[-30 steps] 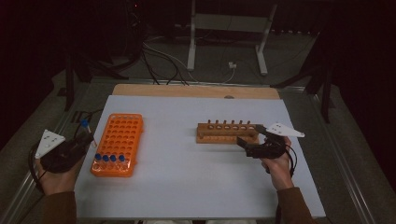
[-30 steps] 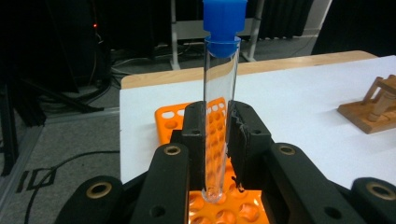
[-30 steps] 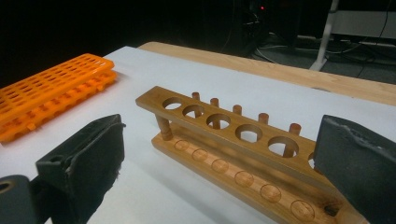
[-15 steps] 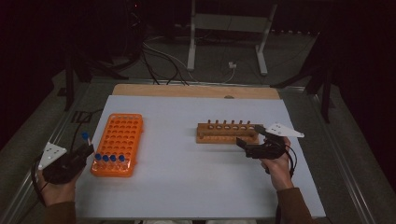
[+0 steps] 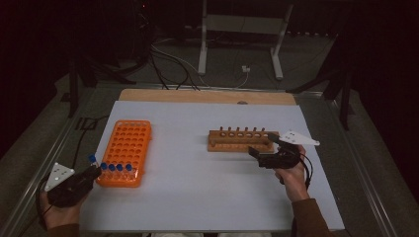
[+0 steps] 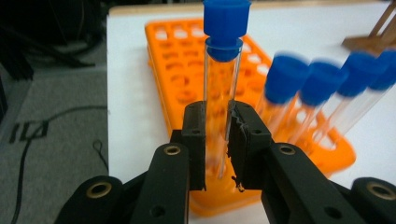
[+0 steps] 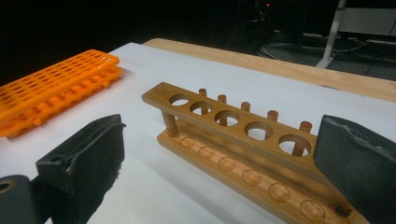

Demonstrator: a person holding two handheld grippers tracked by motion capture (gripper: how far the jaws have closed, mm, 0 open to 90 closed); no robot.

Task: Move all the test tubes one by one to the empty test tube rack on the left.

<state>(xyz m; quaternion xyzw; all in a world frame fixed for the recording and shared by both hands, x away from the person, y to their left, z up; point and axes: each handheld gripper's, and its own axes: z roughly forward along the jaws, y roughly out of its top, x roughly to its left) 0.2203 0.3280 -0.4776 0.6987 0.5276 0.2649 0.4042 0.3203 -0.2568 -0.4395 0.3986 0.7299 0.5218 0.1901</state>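
While a white table (image 5: 207,197) is seen from above, two hand-held grippers are shown at its near corners. At the near left corner, the left gripper (image 5: 91,171) is held in a hand (image 5: 59,210), and a clear glass tube (image 5: 92,159) with a blue cap is pinched between its jaws. In the left gripper view, that tube (image 6: 219,98) is seen standing upright between the black pads (image 6: 196,135), which are pressed against its lower part, with the blue cap (image 6: 226,21) well above them. The tube is held just beside the near left corner of an orange rack (image 5: 126,150), whose nearest row is filled by four more blue-capped tubes (image 5: 114,168). In the left gripper view these tubes (image 6: 322,93) are seen blurred, just to the right of the held one.

At the right, the right gripper (image 5: 257,154) is held in the other hand (image 5: 291,173), its jaws spread wide with nothing between them. It is placed just in front of a wooden rack (image 5: 240,139) with a row of round holes. In the right gripper view, the wooden rack (image 7: 233,135) is seen close, lying between the two spread jaws, and the orange rack (image 7: 51,88) is seen well apart at the far left.
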